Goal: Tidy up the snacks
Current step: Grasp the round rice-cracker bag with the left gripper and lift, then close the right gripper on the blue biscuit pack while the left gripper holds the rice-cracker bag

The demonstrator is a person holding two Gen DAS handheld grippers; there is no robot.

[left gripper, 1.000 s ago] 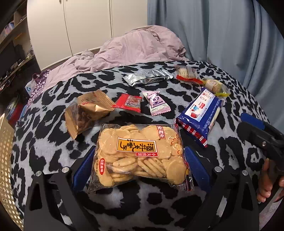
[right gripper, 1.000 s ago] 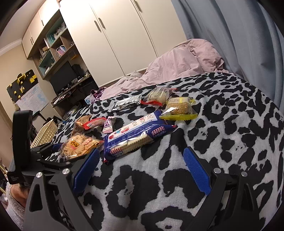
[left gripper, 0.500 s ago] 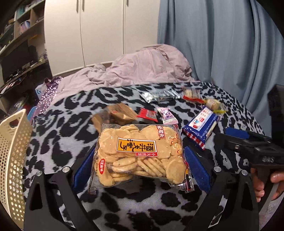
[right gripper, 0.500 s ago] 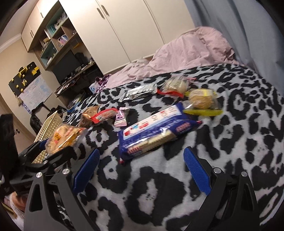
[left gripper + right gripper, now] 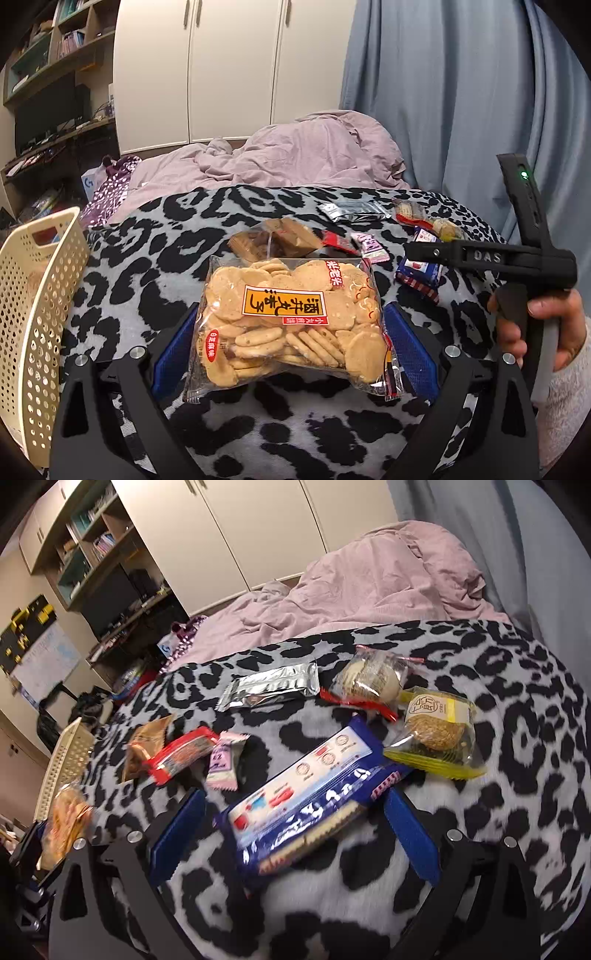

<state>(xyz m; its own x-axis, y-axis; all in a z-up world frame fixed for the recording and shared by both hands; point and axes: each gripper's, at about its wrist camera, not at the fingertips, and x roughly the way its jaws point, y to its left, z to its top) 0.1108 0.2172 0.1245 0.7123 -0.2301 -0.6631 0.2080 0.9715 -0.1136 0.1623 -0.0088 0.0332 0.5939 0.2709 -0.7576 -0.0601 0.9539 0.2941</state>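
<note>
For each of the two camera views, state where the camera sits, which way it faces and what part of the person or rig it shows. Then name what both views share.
Left wrist: sits on the left gripper, looking along its fingers across the blanket toward wardrobe and curtain; shows both blue pads clamping the cracker bag, plus the right hand.
Right wrist: sits on the right gripper, angled down at the bed; shows open pads straddling the blue biscuit pack.
Shared: cracker bag, blue pack, cream basket, silver packet.
</note>
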